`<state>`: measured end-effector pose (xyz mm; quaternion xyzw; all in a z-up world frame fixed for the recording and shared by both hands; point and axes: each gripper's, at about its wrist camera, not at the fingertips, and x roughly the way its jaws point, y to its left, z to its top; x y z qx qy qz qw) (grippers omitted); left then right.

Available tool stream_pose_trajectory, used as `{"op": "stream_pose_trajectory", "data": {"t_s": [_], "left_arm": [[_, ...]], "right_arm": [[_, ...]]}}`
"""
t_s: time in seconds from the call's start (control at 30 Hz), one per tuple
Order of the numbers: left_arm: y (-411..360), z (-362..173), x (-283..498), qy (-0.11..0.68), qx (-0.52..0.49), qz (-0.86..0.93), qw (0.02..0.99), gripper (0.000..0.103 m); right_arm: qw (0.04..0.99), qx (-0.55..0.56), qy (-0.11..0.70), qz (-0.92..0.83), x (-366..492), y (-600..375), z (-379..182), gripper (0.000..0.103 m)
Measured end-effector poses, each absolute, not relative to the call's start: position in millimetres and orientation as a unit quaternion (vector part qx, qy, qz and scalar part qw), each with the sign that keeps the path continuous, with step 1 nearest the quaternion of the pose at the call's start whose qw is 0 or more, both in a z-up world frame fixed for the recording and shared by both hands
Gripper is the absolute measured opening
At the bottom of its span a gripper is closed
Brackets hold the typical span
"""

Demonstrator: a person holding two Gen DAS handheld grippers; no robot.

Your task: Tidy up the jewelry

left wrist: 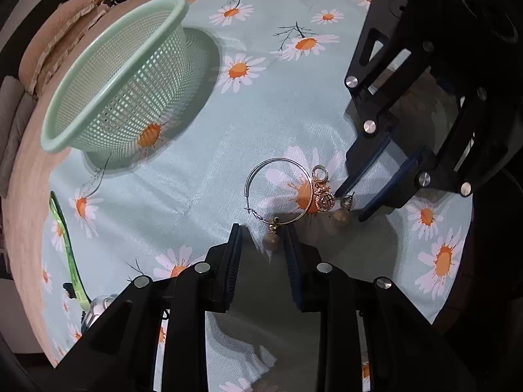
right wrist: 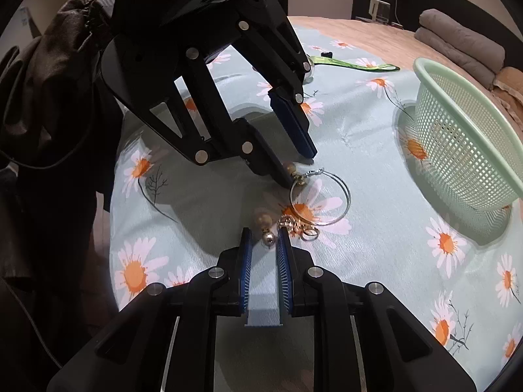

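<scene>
A silver hoop earring (left wrist: 278, 189) lies on the daisy tablecloth (left wrist: 202, 176), with a gold charm (left wrist: 323, 199) and two bead drop earrings beside it. My left gripper (left wrist: 266, 232) is open, its fingers either side of one bead earring (left wrist: 270, 240) on the cloth. My right gripper (right wrist: 264, 235) is open around the other bead earring (right wrist: 267, 240), its fingertips down at the cloth. In the right wrist view the hoop (right wrist: 322, 201) lies just beyond the fingertips, and the left gripper (right wrist: 295, 170) reaches in from above.
A mint green mesh basket (left wrist: 78, 98) stands on the cloth at the far left; it shows at the right in the right wrist view (right wrist: 510, 170). A green lanyard (left wrist: 70, 254) lies near the cloth's edge. Folded grey towels (right wrist: 464, 45) sit behind the basket.
</scene>
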<state>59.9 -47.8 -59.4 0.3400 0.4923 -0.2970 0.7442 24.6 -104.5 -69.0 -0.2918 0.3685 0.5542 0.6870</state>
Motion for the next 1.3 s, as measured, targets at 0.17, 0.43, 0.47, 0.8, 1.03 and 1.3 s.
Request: {"op": "stream_pose_trajectory", "data": {"t_s": [0.17, 0.43, 0.47, 0.8, 1.03, 1.3], "left_arm": [[-61.3, -70.7, 38.4, 0.468, 0.334, -0.247, 0.78, 0.012], [-41.4, -65.9, 33.7, 0.495, 0.216, -0.182, 0.822, 0.012], [-41.0, -66.2, 33.3, 0.498, 0.199, -0.169, 0.827, 0.012], [-24.6, -63.7, 29.2, 0.553, 0.141, -0.16, 0.805, 0.012], [17.5, -57.3, 26.2, 0.622, -0.057, -0.223, 0.748, 0.012], [69.9, -62.7, 14.0, 0.527, -0.416, -0.335, 0.661, 0.012]], "right_arm": [[0.687, -0.291, 0.375, 0.55, 24.0, -111.2, -68.9, 0.015], [0.704, -0.279, 0.356, 0.548, 13.7, -116.8, -70.4, 0.018], [0.707, -0.274, 0.35, 0.55, 10.8, -116.0, -70.7, 0.018], [0.759, -0.279, 0.309, 0.501, 1.3, -96.1, -82.9, 0.014], [0.743, -0.214, 0.354, 0.526, 9.8, -107.5, -74.5, 0.01], [0.763, -0.044, 0.36, 0.534, 55.9, -140.4, -40.9, 0.01]]}}
